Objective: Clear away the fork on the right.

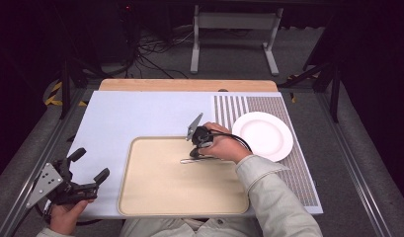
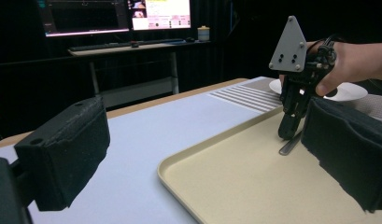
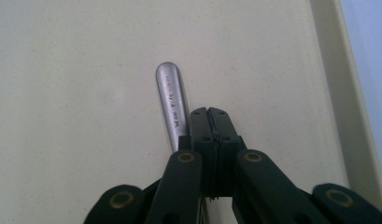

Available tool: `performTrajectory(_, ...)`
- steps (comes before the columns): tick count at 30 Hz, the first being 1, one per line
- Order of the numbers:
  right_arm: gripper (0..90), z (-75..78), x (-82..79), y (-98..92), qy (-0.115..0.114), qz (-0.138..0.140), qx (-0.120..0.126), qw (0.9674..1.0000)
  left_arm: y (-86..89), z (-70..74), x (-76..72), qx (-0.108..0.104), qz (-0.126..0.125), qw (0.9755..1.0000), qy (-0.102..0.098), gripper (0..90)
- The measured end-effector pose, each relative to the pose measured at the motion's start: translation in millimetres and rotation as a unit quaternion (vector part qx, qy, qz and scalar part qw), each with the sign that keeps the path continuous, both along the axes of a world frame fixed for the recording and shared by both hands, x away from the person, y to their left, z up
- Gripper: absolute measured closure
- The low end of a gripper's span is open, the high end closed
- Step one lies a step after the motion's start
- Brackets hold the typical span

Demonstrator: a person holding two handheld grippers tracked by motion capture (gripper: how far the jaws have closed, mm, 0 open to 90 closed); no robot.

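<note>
A person seated at a bench works a metal utensil [image 1: 197, 160] that lies flat on a beige tray [image 1: 155, 197], near the tray's far edge and toward its right side. The right gripper [image 1: 195, 153] points down onto it, jaws pressed together. In the right gripper view the closed tips rest on the tray just beside the utensil's rounded handle end [image 3: 172, 100], which sticks out to one side of them; whether any part of the shaft farther back is pinched cannot be told, as the gripper body hides it. The left gripper view shows the same gripper [image 2: 290, 133] upright, its tips at the utensil [image 2: 289, 145], which looks to be flat on the tray rather than lifted.

The left gripper [image 1: 89, 170] hangs over the near left corner of the bench, off the tray, jaws standing apart with nothing between them.

A white plate [image 1: 263, 135] sits bare on the striped mat [image 1: 288, 163] along the bench's right edge, well apart from the utensil.

Judged from this, the work is at an early stage: the utensil is reached but not plainly secured or raised. If the plate is its destination, the lift, the carry across the tray's right rim and the setting down all remain.
</note>
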State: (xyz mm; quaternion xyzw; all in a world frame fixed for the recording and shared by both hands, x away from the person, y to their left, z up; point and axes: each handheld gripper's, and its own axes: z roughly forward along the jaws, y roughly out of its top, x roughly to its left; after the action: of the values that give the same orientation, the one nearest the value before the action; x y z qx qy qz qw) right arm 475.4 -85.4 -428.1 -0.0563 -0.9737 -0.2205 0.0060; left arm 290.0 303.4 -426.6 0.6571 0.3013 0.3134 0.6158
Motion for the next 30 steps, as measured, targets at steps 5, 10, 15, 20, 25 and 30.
performTrajectory(5, 90.0, 1.1, -4.5, 0.4, 0.01, 0.006, -0.013, 0.9998, 0.4, 0.0, 0.0, -0.001, 0.001, 1.0, 0.0, 2.1)
performTrajectory(10, 90.0, 2.0, -11.0, -0.4, 0.019, 0.026, -0.023, 0.9992, 0.5, 0.0, 0.0, 0.0, 0.001, 1.0, 0.0, 2.1)
performTrajectory(15, 90.0, 2.1, -20.9, -5.2, 0.031, 0.039, -0.031, 0.9983, 0.3, 0.0, 0.4, 0.0, 0.0, 1.0, 0.0, 2.1)
performTrajectory(20, 90.0, 2.5, -30.7, -13.4, 0.042, 0.048, -0.038, 0.9972, 0.2, 0.0, 0.6, 0.001, 0.0, 1.0, 0.001, 2.1)
performTrajectory(25, 90.0, 3.2, -37.9, -20.4, 0.048, 0.055, -0.046, 0.9963, -0.5, 0.1, 0.8, 0.001, 0.0, 1.0, 0.0, 2.1)
performTrajectory(30, 90.0, 3.9, -44.4, -27.8, 0.055, 0.055, -0.054, 0.9955, -0.7, 0.1, 1.2, 0.001, 0.0, 1.0, 0.001, 2.1)
